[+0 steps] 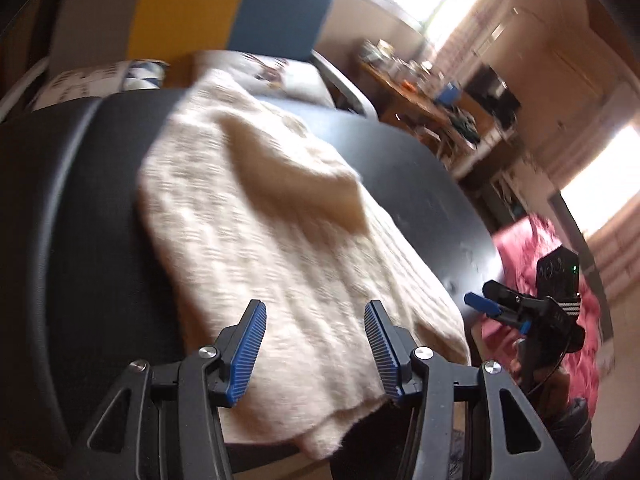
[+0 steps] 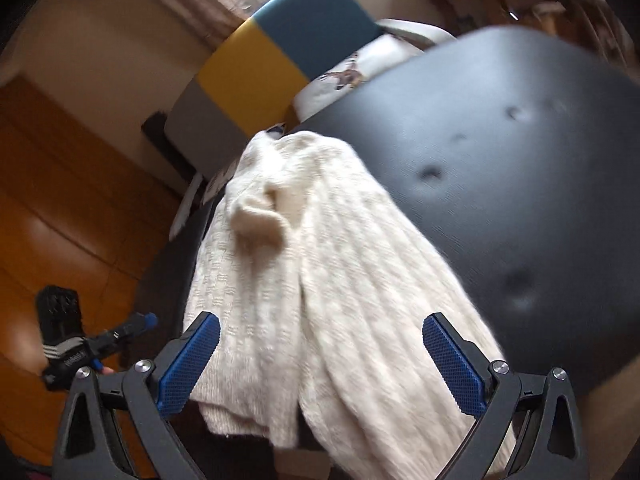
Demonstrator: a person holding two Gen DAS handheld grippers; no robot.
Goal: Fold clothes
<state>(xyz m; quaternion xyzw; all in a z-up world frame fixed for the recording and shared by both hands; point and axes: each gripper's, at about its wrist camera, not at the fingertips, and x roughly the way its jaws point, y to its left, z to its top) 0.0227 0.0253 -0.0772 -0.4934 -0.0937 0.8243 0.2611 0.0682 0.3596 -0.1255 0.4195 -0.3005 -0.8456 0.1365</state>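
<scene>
Cream cable-knit sweater (image 1: 280, 240) lies partly folded on the round black worktop (image 1: 420, 168), its hem hanging over the near edge. The left gripper (image 1: 316, 348) and right gripper (image 2: 320, 364) both hover above it, jaws spread wide, holding nothing.

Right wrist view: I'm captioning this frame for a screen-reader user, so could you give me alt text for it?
A cream knitted sweater lies partly folded on a round black table, its near edge hanging over the rim between the open right tongs. The left tongs hover at far left above a wooden floor; a grey, yellow and blue chair back stands behind the table.
</scene>
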